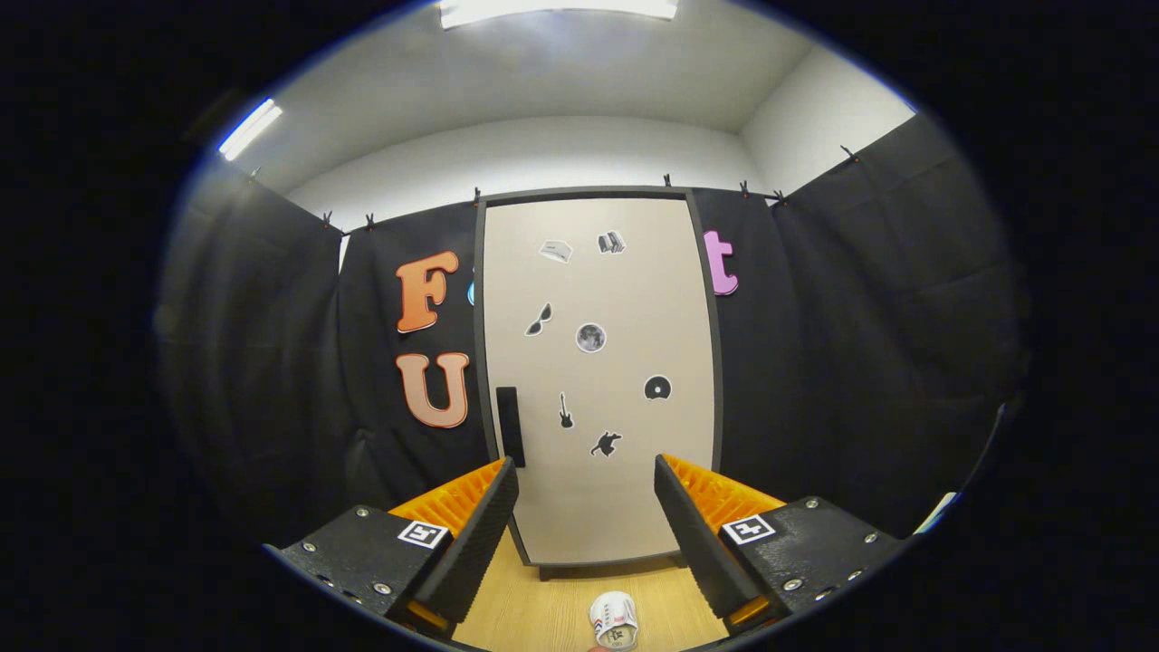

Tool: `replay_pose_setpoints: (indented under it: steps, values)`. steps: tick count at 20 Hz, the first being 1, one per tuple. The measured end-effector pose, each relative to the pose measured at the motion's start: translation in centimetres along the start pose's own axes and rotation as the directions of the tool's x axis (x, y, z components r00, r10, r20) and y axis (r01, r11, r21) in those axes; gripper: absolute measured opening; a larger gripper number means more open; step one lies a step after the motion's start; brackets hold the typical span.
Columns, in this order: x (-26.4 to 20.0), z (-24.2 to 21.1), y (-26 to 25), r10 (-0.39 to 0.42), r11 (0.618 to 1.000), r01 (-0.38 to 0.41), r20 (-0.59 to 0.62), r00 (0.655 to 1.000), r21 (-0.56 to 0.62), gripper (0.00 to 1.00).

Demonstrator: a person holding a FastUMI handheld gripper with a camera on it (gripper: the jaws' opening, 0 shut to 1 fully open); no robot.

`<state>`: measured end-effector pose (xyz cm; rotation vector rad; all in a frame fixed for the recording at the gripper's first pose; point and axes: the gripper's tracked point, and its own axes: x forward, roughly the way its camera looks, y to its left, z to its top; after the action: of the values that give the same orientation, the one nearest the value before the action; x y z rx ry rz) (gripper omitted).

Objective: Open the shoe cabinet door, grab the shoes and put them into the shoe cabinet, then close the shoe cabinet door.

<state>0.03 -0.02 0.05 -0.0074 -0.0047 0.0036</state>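
Facing shoe cabinet door (598,380), shut, upright at far end of wooden worktop (534,607), well beyond claw (587,507). Claw spread wide, holding nothing. Dark vertical handle (511,426) near door's left edge, just beyond left fingertip — likely the place to grip. Door looks like stiff flat panel, probably light, should swing on hinge opposite handle; hinge itself hidden. Small shoe (615,621) between fingers at near edge of worktop, partly cut off; looks light, soft. Cabinet interior hidden. Door stickers too small to make out.
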Motion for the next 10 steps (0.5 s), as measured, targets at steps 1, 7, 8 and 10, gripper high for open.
replay_pose_setpoints:
  steps: [1,7,8,10]
  values:
    - [-0.03,0.01,-0.04,0.001,1.0,-0.001,0.0,1.0,0.0,0.94]
    - [0.1,-0.26,0.03,0.006,1.0,-0.006,-0.014,1.0,-0.005,0.94]
    - [0.13,-0.33,0.03,0.008,1.0,-0.008,-0.016,1.0,-0.006,0.94]
    - [0.25,-0.49,0.23,0.019,1.0,-0.02,-0.023,1.0,-0.008,0.95]
